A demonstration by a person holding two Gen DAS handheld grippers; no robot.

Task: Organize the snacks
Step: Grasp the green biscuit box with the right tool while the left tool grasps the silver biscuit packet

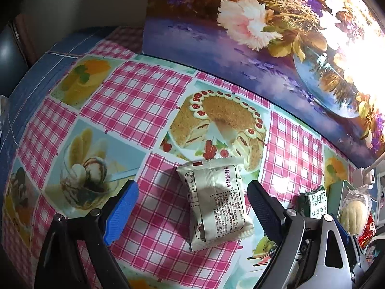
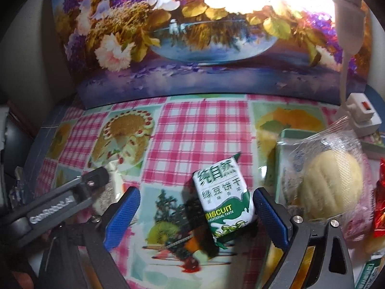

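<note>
The table is covered by an oilcloth of pink-and-white check broken by printed panels of cake, ice cream and fruit. At its far edge, toward twelve o'clock in both views, a large flower painting stands upright against a pale wall, with strong glare at its top.

Nearest the left wrist camera, the left gripper points steeply down with its fingers wide apart; one silver snack packet lies flat on the cloth between them, touched by neither pad.

In the right wrist view, the right gripper also stands spread, and one green-and-white biscuit packet sits tilted between its fingers. The pad at three o'clock is just beside the packet; whether it touches cannot be told, and the pad at nine o'clock is clear of it.

At three o'clock, a green box holds one pale ridged bun in clear wrap; a red wrapper shows at the frame edge beside it.

Farther off, at two o'clock, one white socket block with a cable rests on the cloth.
</note>
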